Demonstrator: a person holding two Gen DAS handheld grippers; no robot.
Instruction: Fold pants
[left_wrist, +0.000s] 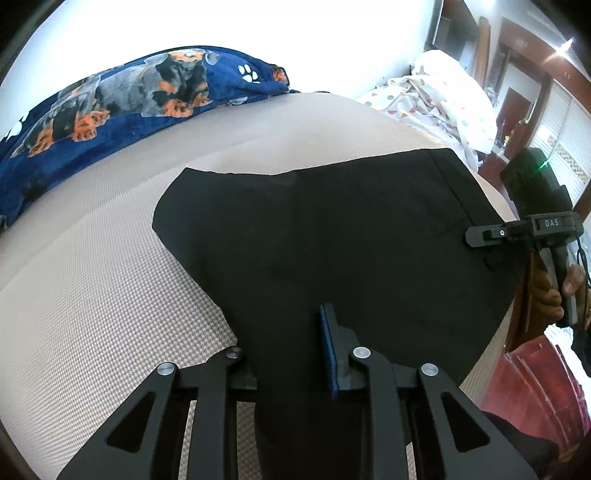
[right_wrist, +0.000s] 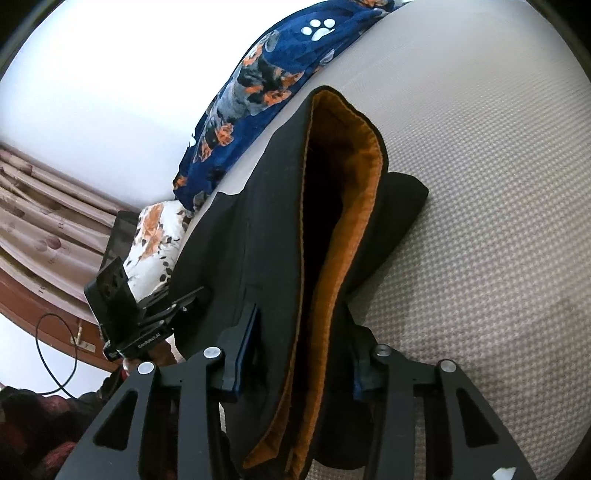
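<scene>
The black pants (left_wrist: 332, 236) lie spread on the bed (left_wrist: 110, 295). The left gripper (left_wrist: 291, 354) is clamped on their near edge, the right gripper (right_wrist: 303, 354) on the orange-lined waistband (right_wrist: 354, 221). Both edges should be lifted together, level, and kept taut so that the fold lands squarely.

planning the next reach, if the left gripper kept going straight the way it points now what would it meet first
Most likely the black pants that the left gripper already pinches; beyond them lies the beige mattress. Depth is hard to judge.
</scene>
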